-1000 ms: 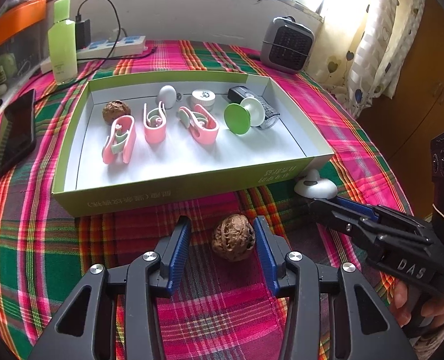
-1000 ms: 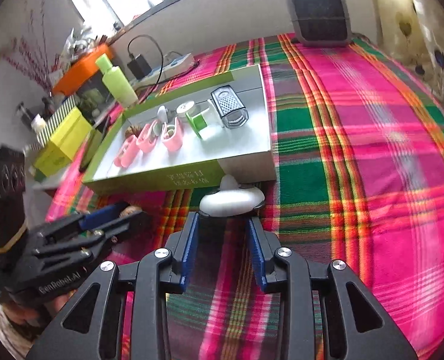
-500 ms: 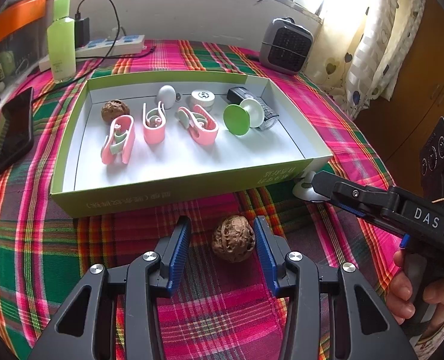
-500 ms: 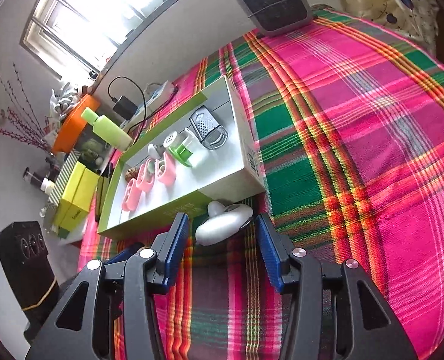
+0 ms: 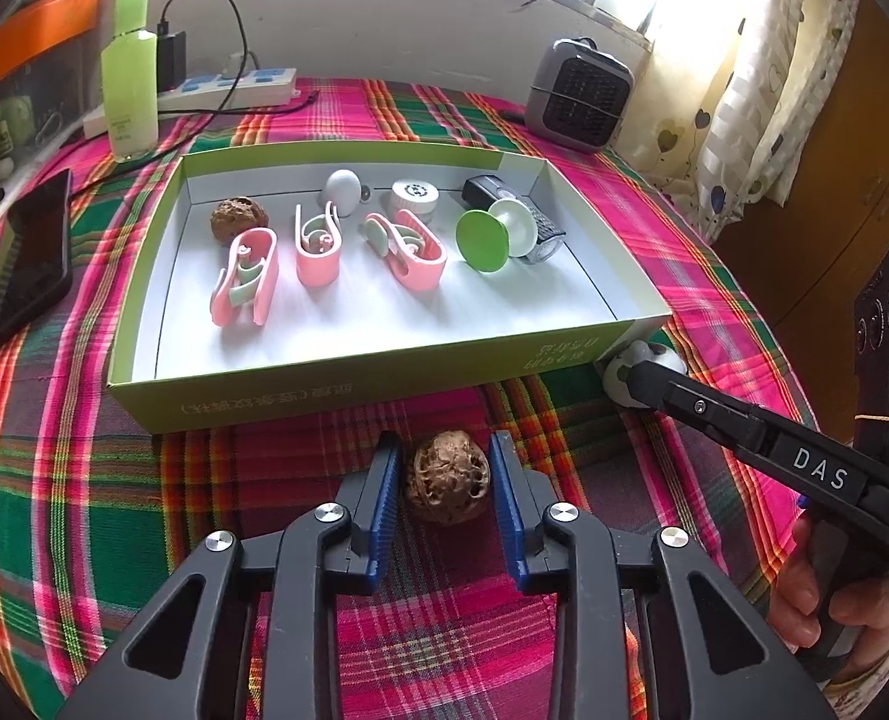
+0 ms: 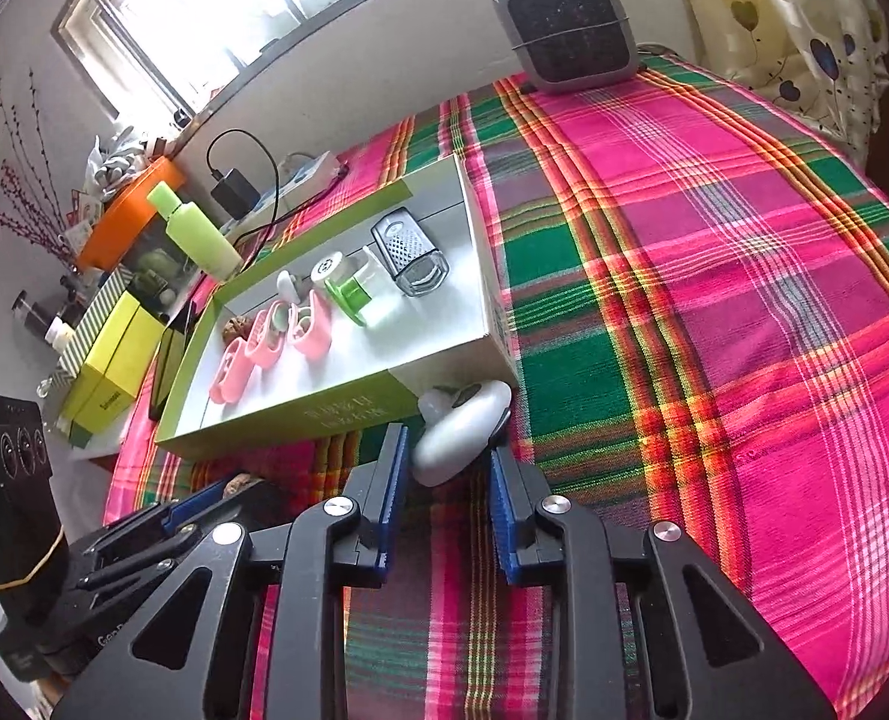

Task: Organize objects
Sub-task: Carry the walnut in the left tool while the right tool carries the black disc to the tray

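Observation:
A brown walnut (image 5: pixel 447 483) lies on the plaid cloth in front of the green box (image 5: pixel 324 396). My left gripper (image 5: pixel 444 492) straddles it, its jaws closing, both blue pads against the shell. At the box's near right corner lies a white oval gadget (image 6: pixel 459 435). My right gripper (image 6: pixel 447 480) is closing on it, pads touching its sides. In the left wrist view the right gripper (image 5: pixel 636 381) half covers that gadget (image 5: pixel 615 375). Inside the box are a second walnut (image 5: pixel 237 217), three pink clips (image 5: pixel 246 282), a green disc (image 5: pixel 483 240) and a black grater (image 5: pixel 540 228).
A black phone (image 5: pixel 30 252) lies left of the box. Behind it stand a green bottle (image 5: pixel 129 72) and a power strip (image 5: pixel 234 87), and a grey heater (image 5: pixel 582 96) sits at the back right. A yellow box (image 6: pixel 108 366) is at the far left. Bare cloth (image 6: pixel 714 300) stretches to the right.
Both pairs of jaws have narrowed onto their objects, the left on the walnut, the right on the white gadget. The right gripper has rolled and now reaches over the gadget.

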